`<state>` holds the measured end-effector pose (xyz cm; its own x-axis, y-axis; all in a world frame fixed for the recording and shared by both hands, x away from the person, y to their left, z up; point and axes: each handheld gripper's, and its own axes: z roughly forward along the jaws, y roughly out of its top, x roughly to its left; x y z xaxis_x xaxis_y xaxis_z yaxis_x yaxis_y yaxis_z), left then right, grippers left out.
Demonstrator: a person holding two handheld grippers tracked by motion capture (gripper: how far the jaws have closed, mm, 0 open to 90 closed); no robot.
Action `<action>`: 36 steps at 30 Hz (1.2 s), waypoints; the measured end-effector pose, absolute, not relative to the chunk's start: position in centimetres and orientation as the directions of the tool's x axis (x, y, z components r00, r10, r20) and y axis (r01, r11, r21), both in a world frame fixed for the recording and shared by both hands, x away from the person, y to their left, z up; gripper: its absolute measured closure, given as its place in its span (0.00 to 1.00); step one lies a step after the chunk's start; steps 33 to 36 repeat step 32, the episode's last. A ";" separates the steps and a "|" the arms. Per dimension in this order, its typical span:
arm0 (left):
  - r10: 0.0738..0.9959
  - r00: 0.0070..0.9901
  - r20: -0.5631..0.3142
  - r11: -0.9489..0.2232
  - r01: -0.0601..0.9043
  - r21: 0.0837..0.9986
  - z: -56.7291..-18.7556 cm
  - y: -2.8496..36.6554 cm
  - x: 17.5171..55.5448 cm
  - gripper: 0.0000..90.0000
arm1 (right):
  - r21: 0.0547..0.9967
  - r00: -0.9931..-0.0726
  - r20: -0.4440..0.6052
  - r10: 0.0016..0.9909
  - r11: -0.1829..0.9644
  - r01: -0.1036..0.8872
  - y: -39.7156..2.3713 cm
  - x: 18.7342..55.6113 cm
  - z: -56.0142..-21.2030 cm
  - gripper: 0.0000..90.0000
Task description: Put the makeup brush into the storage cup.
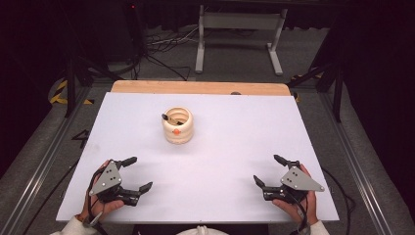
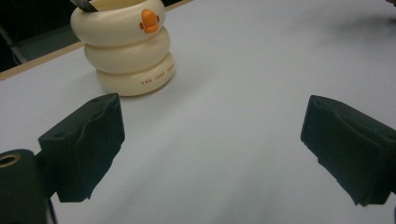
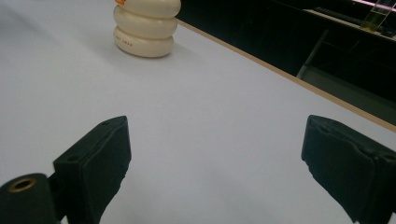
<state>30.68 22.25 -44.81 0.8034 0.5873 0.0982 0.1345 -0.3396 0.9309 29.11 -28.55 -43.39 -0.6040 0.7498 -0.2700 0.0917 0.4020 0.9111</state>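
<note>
1. High view. Nearest the camera, both hands sit at the near edge of the white tabletop [image 1: 220,196]. Left gripper [image 1: 138,173] and right gripper [image 1: 266,170] each have jaws spread wide and hold nothing. Both rest low and well apart, one toward each near corner, angled inward; judged a ready stance ahead of any reach. The cream ribbed cup [image 1: 177,125], shaped like stacked rings with an orange mark on its front, stands upright toward the far middle, well apart from both grippers. A dark item [image 1: 166,117] leans against the inner rim at the cup's left; its identity cannot be told.

2. Left gripper view. Jaws rise at either side with bare tabletop between them, fully parted, nothing gripped. The cup [image 2: 126,46] stands ahead and to the left, three rings stacked, small lettering on the lowest ring, too small to read. A dark end of the item [image 2: 84,4] shows at the rim.

3. Right gripper view. Jaws likewise wide and empty. The cup [image 3: 146,25] is far off at the upper left, near the tabletop's wooden far edge [image 3: 280,74]. Its interior is out of sight from this angle.
</note>
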 end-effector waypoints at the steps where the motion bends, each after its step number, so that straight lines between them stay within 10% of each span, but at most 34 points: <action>1: 0.588 0.803 0.099 -0.340 0.134 0.931 -44.8 22.2 30.7 0.08 | 0.912 -0.603 -0.269 0.751 0.400 0.091 -28.6 29.1 -43.4 0.10; 36: 0.585 0.804 0.111 -0.346 0.123 0.930 -44.7 22.2 31.0 0.08 | 0.919 -0.594 -0.259 0.762 0.383 0.090 -29.1 29.1 -43.3 0.10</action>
